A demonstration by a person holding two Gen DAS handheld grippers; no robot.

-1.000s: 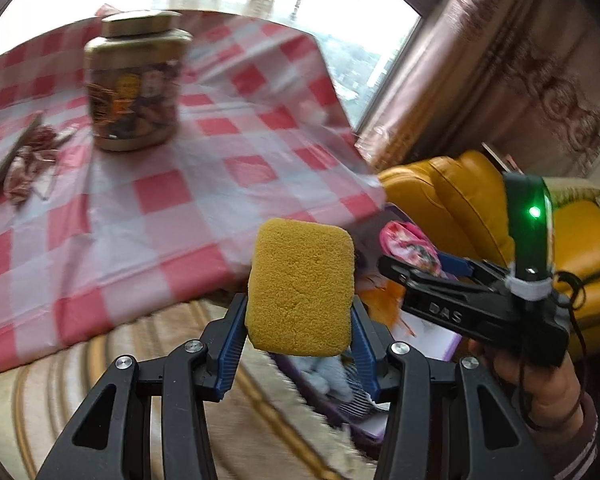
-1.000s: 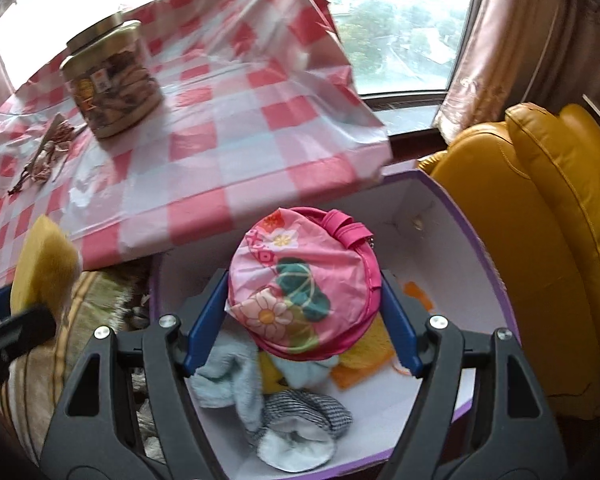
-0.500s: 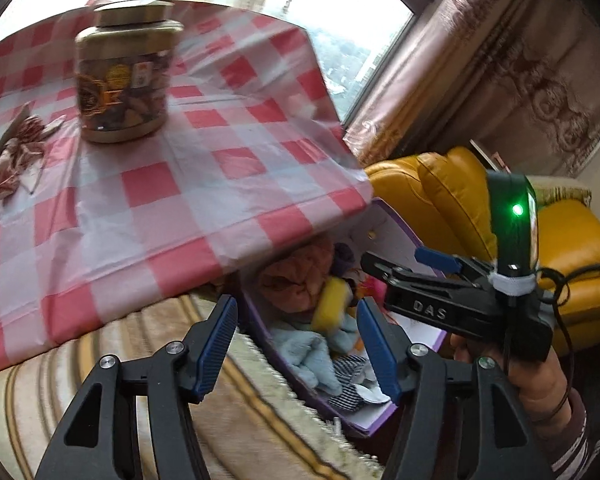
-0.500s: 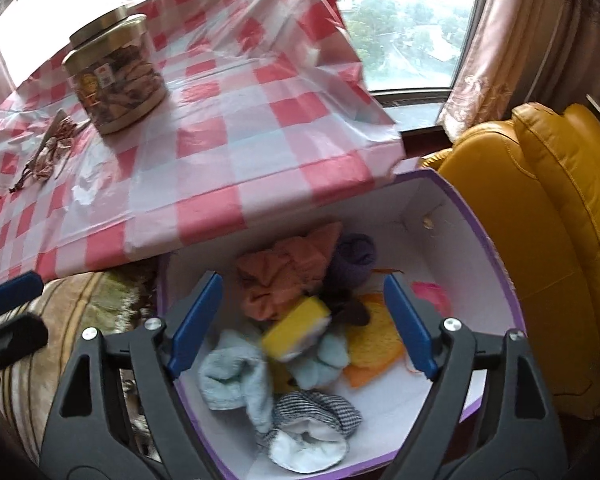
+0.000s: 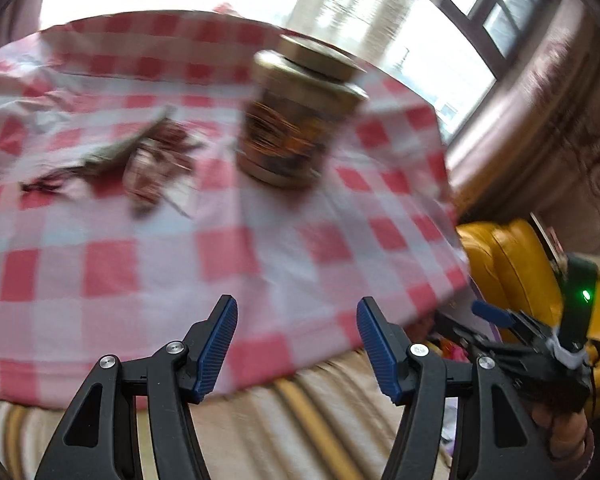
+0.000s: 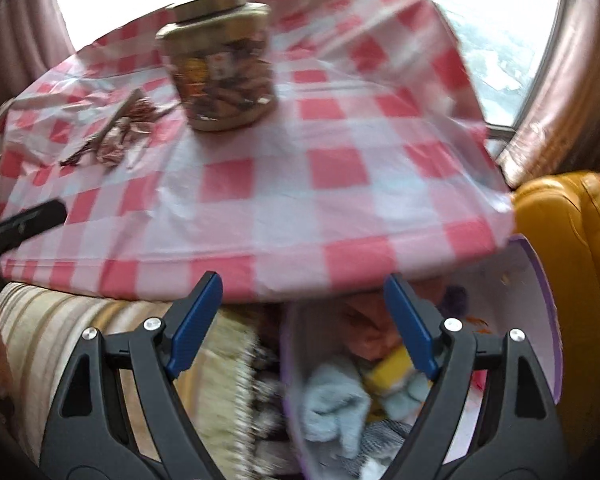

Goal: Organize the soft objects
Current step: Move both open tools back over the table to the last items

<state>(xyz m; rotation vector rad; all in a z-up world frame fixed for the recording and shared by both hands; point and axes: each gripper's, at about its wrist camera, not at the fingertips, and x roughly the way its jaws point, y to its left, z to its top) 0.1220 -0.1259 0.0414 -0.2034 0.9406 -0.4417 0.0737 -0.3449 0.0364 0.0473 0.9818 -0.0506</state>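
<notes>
Left gripper angled down over checked tablecloth, jaws just opened, nothing between. Right gripper tilted down at table edge, jaws wide, empty. Soft items lie in purple-rimmed box: yellow sponge, blue cloth.

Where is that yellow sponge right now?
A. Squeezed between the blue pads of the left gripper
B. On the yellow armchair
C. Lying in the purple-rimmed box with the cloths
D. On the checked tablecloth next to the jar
C. In the right wrist view the yellow sponge lies inside the purple-rimmed box beside a light blue cloth, and both the left gripper and the right gripper hold nothing.
</notes>
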